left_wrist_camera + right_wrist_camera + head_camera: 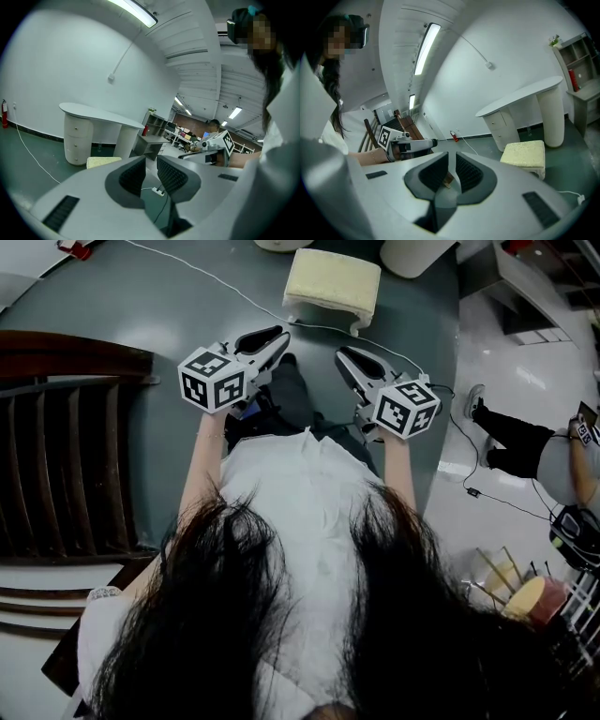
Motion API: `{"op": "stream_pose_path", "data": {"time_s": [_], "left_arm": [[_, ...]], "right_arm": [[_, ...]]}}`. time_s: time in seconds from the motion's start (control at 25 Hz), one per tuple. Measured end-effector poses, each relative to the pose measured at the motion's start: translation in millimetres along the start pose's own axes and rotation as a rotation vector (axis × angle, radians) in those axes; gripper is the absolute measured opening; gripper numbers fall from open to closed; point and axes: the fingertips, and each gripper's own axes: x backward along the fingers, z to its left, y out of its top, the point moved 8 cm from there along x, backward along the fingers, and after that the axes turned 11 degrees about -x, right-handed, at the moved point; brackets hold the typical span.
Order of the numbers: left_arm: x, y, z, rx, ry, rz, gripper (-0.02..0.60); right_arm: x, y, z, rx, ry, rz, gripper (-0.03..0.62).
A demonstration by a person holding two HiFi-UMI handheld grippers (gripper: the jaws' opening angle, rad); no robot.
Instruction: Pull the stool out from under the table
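Note:
The stool [332, 282], low with a pale yellow cushion, stands on the green floor ahead of me, clear of the white table [101, 115]. My left gripper [281, 334] and right gripper [342, 354] hover side by side at waist height, short of the stool and apart from it. Both are shut with nothing between the jaws. The left gripper view has the stool [103, 161] low at left beyond the closed left gripper [151, 161]. From the right gripper [451, 159] the stool [525, 153] sits at right, in front of the table [520, 96].
A dark wooden slatted chair [66, 456] stands at my left. A white cable [216, 282] crosses the floor past the stool to a power strip [158, 191]. A person [525, 442] sits on the pale floor at right. A grey shelf unit [576, 70] stands beside the table.

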Motion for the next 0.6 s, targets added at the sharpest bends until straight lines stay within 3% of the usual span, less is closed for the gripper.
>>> {"op": "stream_pose_path", "data": {"time_s": [0.6], "left_arm": [[9.6,6.6,17.8,0.010,0.054,-0.017,0.086]], "right_arm": [[-9.6,3.3,-1.9,0.004,0.007,0.033,0.064]]}}
